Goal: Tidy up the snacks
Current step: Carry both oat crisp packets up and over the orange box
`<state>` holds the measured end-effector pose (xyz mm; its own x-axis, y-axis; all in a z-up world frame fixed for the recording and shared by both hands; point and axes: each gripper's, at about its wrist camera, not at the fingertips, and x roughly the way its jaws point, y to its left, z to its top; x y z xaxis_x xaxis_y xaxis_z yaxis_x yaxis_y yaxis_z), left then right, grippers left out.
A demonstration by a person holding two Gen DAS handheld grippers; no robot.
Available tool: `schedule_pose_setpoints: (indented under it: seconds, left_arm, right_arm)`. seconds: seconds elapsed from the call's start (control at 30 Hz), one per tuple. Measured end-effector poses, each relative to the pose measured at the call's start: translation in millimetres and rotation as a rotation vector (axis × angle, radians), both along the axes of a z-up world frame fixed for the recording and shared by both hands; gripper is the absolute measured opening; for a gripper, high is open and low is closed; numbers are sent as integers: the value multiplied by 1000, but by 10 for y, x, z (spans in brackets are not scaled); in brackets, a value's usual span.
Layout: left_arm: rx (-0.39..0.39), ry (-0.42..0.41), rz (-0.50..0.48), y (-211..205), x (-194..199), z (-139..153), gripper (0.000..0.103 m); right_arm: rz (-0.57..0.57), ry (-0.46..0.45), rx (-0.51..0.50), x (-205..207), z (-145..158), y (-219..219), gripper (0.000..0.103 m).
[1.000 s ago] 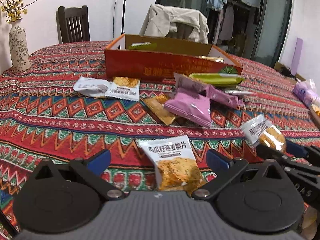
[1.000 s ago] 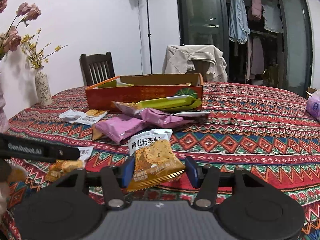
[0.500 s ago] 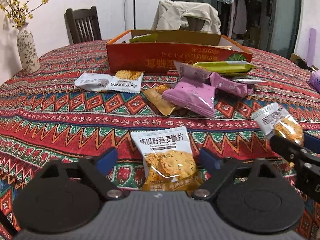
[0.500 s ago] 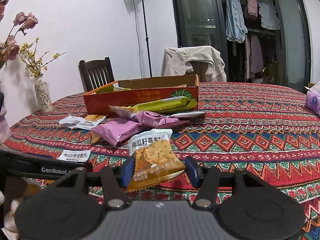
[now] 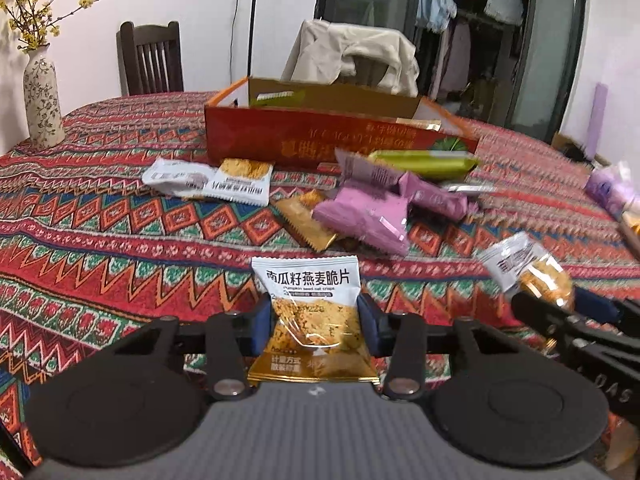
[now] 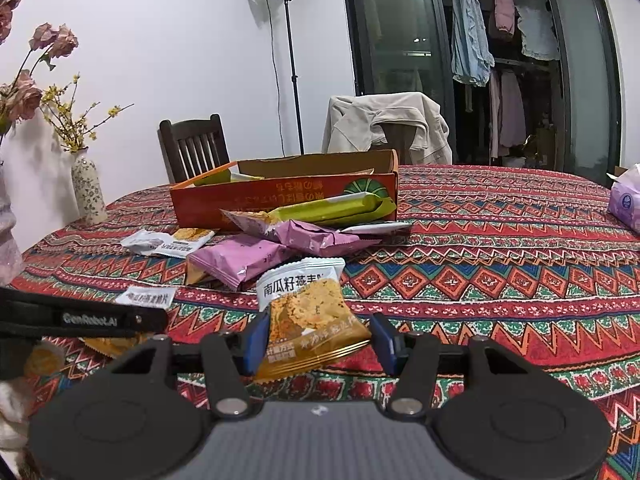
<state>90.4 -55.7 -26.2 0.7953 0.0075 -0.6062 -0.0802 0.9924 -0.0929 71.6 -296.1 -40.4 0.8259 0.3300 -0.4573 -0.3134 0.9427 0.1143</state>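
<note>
- Here, a pumpkin-seed oat crisp packet (image 5: 314, 320) lies on the patterned tablecloth (image 5: 100, 248), on the near side of the red cardboard box (image 5: 320, 140) and well apart from it.
- The left gripper (image 5: 314, 322) has just been closing; its blue pads now press both side edges of that packet.
- A second crisp packet (image 6: 310, 316) of the same kind sits tilted in the right gripper (image 6: 316, 338), also on the near side of the box; the left pad touches it, while a gap shows at the right pad, so whether it is truly pinched cannot be told.
- Between these packets and the box lies a loose heap: pink packets (image 5: 364, 218), a gold wrapper (image 5: 306, 222), and a long green packet (image 5: 424, 162) leaning against the box front.
- Two white packets (image 5: 208, 182) lie just left of the heap, near the box's left corner.
- Far left of the box stands a flowered vase (image 5: 42, 98); behind the box are a dark wooden chair (image 5: 150, 58) and a chair draped with a beige jacket (image 5: 356, 54).
</note>
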Motion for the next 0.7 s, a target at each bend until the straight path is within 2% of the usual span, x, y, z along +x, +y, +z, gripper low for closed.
schedule_pose_setpoints:
  seconds: [0.33, 0.7]
  left_arm:
    - [-5, -114, -10, 133, 41, 315, 45]
    - [-8, -194, -7, 349, 478, 744, 45]
  right_arm:
    - [-16, -46, -12, 52, 253, 114, 54]
    - [-38, -72, 6, 463, 671, 345, 54]
